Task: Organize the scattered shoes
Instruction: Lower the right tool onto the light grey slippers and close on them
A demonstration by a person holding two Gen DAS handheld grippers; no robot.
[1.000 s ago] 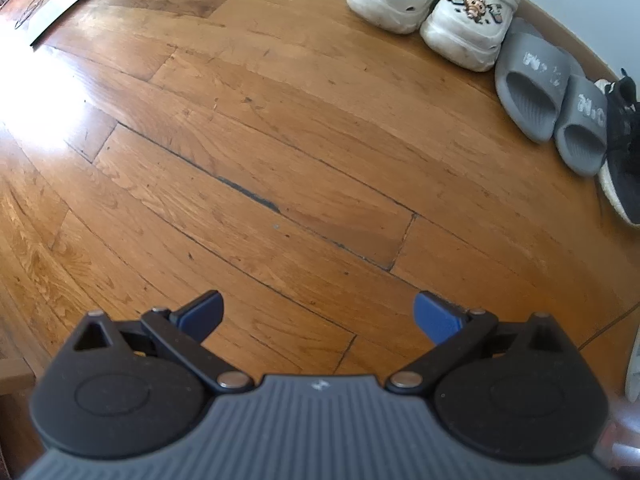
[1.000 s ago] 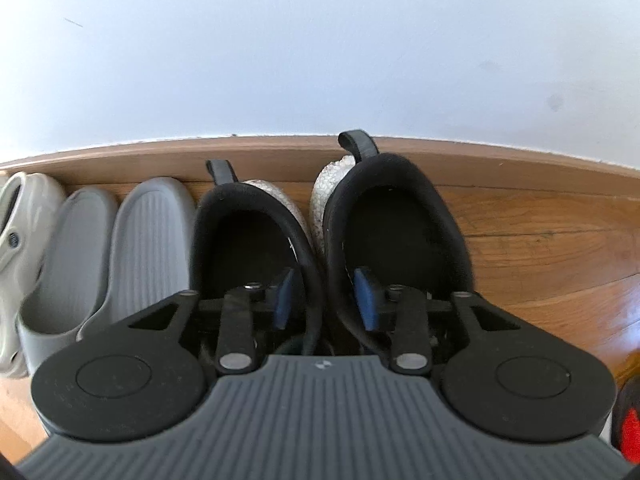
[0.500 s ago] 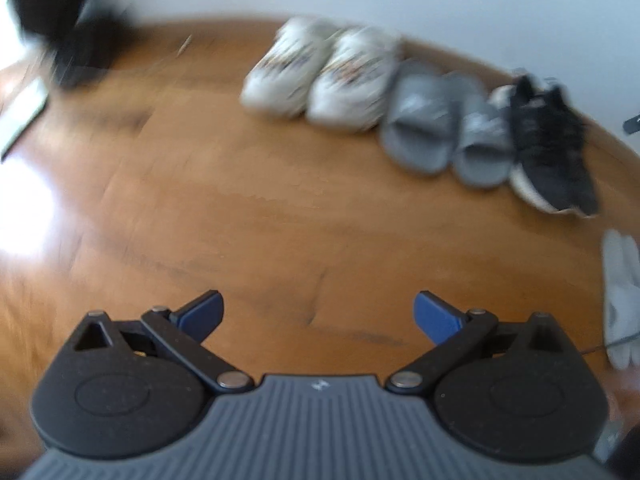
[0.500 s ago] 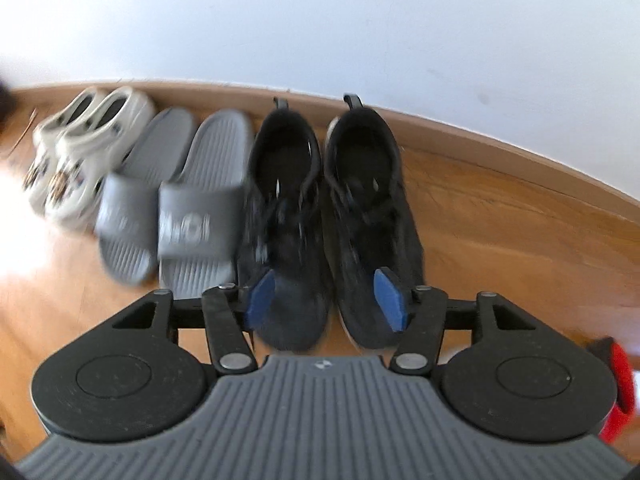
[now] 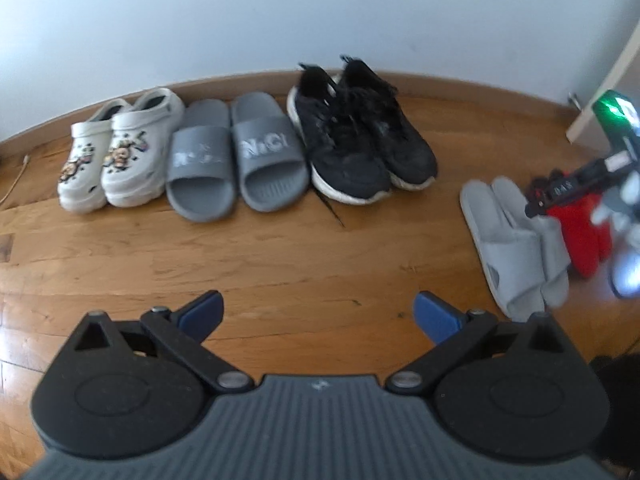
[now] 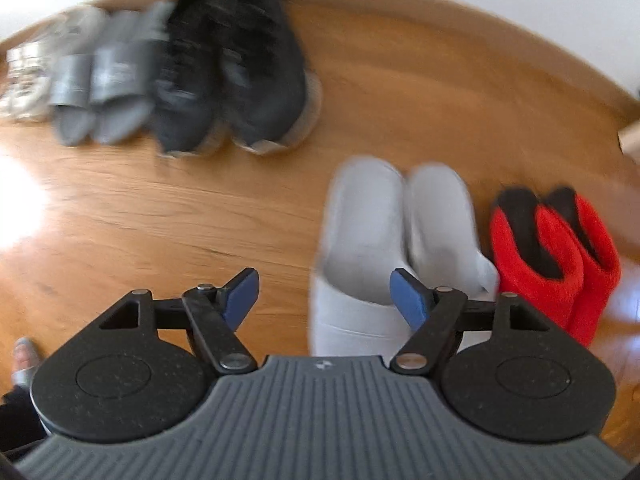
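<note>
Along the wall stand white clogs (image 5: 116,152), grey slides (image 5: 236,156) and black sneakers (image 5: 360,148), each pair side by side. Away from the wall lie light grey slippers (image 5: 516,248) and red slippers (image 5: 580,228). My left gripper (image 5: 318,316) is open over bare floor, well short of the row. My right gripper (image 6: 324,298) hangs above the floor with its jaws opening and nothing pressed between them; the light grey slippers (image 6: 392,236) lie below its right pad, the red slippers (image 6: 556,256) to their right and the black sneakers (image 6: 232,68) farther off.
The floor is wood planks (image 5: 280,248) with a baseboard along a white wall (image 5: 320,12). The other gripper's body with a green light (image 5: 612,128) shows at the right edge of the left wrist view. A person's foot (image 6: 24,356) shows at the lower left of the right wrist view.
The right gripper left the black sneakers at the wall, pulled back and right, and its jaws widened. The left gripper swung from bare floor to face the shoe row.
</note>
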